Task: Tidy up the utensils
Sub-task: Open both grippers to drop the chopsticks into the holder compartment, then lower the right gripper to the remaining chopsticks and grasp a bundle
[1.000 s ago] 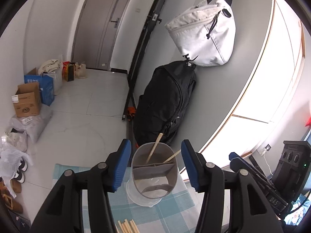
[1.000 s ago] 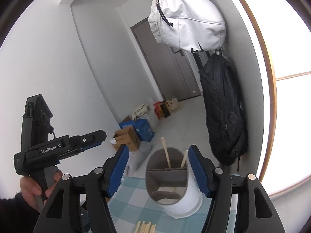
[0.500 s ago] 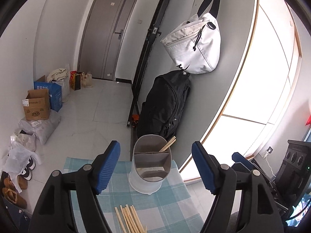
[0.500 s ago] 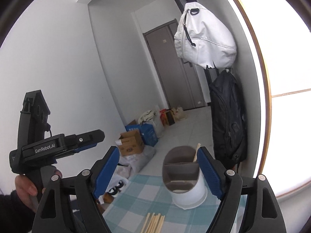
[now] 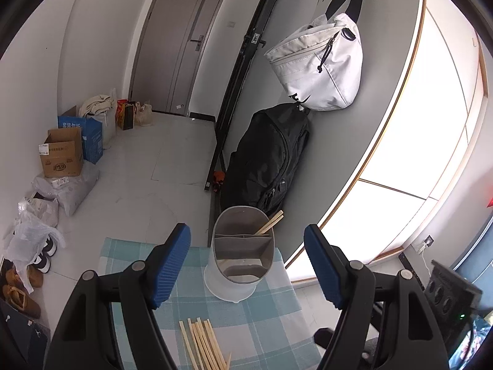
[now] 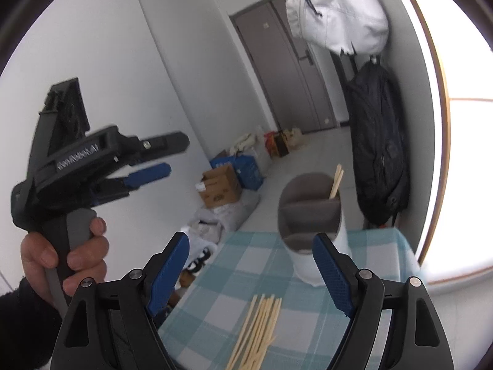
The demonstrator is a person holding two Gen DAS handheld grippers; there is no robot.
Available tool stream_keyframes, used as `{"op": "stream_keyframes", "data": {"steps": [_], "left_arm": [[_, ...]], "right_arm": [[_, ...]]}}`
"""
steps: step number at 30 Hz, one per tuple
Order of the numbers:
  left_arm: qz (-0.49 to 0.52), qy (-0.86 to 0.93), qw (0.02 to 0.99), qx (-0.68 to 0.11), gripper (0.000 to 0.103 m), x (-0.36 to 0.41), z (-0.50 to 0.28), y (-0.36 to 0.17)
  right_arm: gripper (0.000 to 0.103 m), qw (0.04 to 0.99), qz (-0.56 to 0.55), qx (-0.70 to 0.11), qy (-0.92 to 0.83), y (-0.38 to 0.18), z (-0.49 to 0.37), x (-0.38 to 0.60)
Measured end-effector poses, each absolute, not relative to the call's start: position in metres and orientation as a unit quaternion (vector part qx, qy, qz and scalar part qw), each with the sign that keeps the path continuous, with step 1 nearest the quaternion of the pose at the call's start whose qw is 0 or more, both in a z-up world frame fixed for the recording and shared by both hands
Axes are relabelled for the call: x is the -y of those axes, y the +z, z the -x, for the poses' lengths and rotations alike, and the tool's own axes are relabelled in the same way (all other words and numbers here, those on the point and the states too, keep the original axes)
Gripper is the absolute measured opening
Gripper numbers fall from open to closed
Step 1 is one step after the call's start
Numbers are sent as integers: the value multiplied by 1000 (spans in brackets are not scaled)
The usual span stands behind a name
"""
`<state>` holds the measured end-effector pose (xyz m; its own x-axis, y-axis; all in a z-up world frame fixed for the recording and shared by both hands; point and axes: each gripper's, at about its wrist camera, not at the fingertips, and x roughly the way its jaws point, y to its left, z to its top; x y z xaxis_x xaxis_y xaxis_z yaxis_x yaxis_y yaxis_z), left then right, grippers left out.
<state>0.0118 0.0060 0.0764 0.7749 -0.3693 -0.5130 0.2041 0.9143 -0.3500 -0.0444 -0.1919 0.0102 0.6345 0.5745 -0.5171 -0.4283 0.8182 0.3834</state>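
Both grippers hover over a small table covered with a blue-and-white checked cloth, and neither holds anything. The left gripper has its blue-padded fingers spread wide, with nothing between the pads. Seen from its camera, a white holder with grey dividers stands on the cloth near the table's far edge, framed in the gap between the two fingers but beyond their tips and not touching either. Two chopsticks lean in the holder's rear compartment, their ends poking out over the rim toward the right. A loose bundle of chopsticks lies flat on the cloth nearer the camera, below and between the fingers, closer to the left one and clear of both pads. The right gripper is likewise wide open and empty. In its view, which is somewhat blurred, the holder stands toward the far right corner of the table, and the right-hand finger overlaps its lower white wall in the picture; whether they touch I cannot tell. The loose chopsticks lie on the cloth between the two fingers, lower in the frame than the pads, fanning slightly at the far ends. To the left in this view a hand grips the handle of the left gripper, held off the table's left edge.
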Motion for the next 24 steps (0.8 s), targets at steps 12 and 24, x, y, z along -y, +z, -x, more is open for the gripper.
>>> {"op": "stream_keyframes", "data": {"steps": [12, 24], "left_arm": [[173, -136, 924, -314, 72, -20, -25, 62], [185, -119, 920, -325, 72, -29, -36, 52]], "right_arm": [[29, 697, -223, -654, 190, -171, 24, 164], [28, 755, -156, -580, 265, -130, 43, 145]]}}
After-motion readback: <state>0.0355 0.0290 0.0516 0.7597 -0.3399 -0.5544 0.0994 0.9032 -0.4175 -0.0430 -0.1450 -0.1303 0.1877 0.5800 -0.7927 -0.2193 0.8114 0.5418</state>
